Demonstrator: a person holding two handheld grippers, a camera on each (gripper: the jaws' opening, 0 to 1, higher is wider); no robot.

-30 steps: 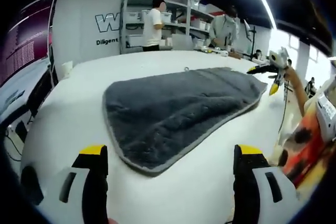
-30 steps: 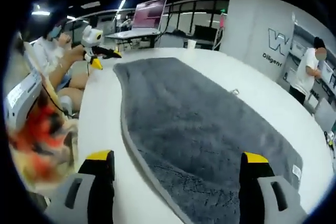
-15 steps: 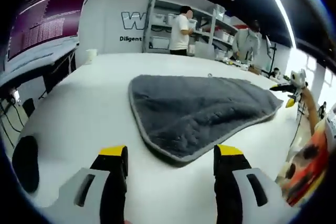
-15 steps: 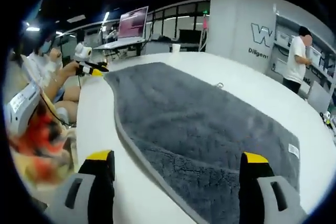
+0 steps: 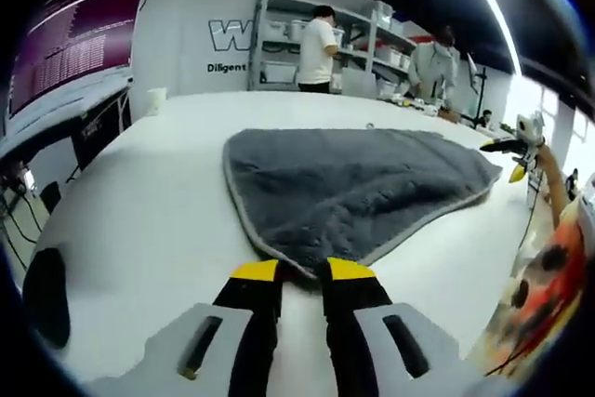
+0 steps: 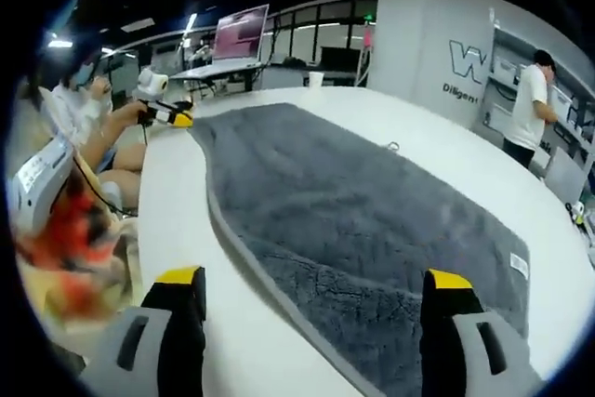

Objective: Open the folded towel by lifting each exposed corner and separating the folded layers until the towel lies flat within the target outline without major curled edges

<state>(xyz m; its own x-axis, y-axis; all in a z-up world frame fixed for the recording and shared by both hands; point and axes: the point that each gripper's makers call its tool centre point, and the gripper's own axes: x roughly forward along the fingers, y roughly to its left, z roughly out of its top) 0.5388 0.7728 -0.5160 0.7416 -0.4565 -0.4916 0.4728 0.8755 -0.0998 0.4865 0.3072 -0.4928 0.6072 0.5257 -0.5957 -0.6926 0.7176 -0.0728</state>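
On the white surface (image 5: 139, 220), left hand-held gripper (image 5: 302, 271) is clamped on the grey towel (image 5: 353, 188) corner; right hand-held gripper (image 6: 311, 285) jaws are wide apart over the towel's edge.

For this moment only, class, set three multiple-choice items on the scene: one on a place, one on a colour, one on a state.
1. Where does the towel lie?
A. on the white table
B. on a shelf
C. on the floor

2. What colour is the towel?
A. red
B. grey
C. green

3. How do the left hand-held gripper's jaws stand?
A. wide apart
B. pointing away from the towel
C. nearly together at the towel's near corner

Key: 1 A, it is spread on the tabletop; 2 B, dark grey pile with a paler hem; 3 C, the yellow tips sit close at the corner.
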